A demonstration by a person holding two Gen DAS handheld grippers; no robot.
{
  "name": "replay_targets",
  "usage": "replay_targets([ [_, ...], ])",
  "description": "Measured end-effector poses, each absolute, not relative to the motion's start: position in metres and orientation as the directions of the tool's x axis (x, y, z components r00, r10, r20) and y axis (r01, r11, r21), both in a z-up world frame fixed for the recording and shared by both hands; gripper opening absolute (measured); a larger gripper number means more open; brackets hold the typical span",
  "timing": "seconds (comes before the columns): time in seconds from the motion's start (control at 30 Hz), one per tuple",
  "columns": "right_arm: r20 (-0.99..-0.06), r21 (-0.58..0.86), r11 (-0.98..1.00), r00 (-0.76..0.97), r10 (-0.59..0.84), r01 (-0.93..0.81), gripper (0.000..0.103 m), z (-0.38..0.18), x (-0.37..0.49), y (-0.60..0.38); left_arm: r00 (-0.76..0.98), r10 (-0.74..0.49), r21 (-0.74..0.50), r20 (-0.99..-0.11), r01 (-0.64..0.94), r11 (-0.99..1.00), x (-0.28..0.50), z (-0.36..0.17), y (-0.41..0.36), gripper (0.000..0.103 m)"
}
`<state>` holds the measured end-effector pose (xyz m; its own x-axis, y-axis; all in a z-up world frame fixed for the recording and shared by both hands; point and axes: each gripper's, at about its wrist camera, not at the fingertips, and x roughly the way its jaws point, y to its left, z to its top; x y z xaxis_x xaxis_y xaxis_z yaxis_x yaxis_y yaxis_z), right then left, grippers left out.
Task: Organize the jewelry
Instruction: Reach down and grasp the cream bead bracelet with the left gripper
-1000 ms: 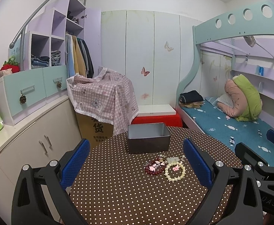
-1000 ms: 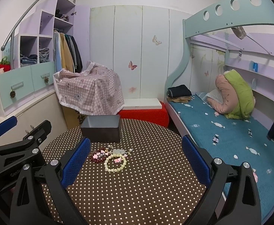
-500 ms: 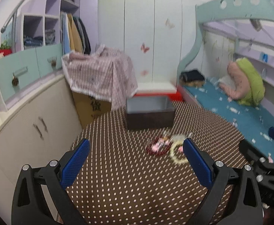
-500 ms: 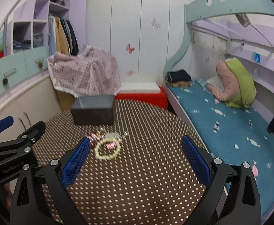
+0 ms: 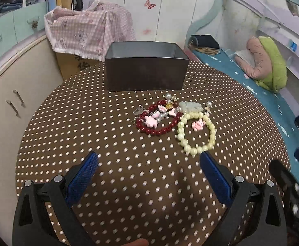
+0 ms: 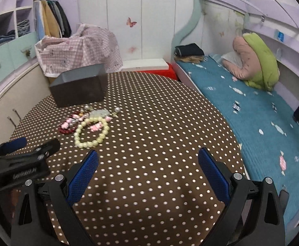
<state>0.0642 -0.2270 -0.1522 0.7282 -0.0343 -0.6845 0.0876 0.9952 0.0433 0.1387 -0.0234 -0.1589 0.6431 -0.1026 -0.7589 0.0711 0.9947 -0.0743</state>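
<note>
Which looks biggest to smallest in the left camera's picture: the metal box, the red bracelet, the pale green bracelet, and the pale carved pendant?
1. Metal box, clearly largest.
2. Red bracelet and pale green bracelet: too alike to rank.
3. Pale carved pendant, smallest.

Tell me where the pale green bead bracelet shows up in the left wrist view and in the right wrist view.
Left wrist: pale green bead bracelet lies right of centre on the dotted tablecloth, touching the dark red bracelet.
Right wrist: same bracelet lies left of centre, ahead of the left fingertip.
Shared landmark: the open grey box, just behind the jewelry in both.
</note>
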Motion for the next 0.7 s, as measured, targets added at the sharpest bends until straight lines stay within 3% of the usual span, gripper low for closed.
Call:
replay_targets([
  [0.33,-0.710,0.064,0.992,0.704,-0.030,0.107,0.094,-0.172,0.075,-0.241,0.599,-0.050,-0.018,-0.799,0.058,0.998,0.175,-0.186,-0.046,0.094],
  [0.47,-0.708,0.104,0.991,0.706,0.015,0.084,0.094,-0.174,0.079,-0.241,0.595,-0.025,0.011,-0.803,0.057,0.998,0.176,-0.189,-0.046,0.083],
  [0.53,-0.702,0.118,0.991,0.711,0.037,0.066,0.094,-0.173,0.084,-0.240,0.594,-0.027,0.013,-0.804,0.062,0.998,0.174,-0.188,-0.042,0.075],
  [0.7,-0.701,0.116,0.993,0.710,0.065,0.024,0.094,-0.174,0.099,-0.230,0.599,-0.062,0.005,-0.799,0.110,0.994,0.162,-0.183,-0.019,0.024],
])
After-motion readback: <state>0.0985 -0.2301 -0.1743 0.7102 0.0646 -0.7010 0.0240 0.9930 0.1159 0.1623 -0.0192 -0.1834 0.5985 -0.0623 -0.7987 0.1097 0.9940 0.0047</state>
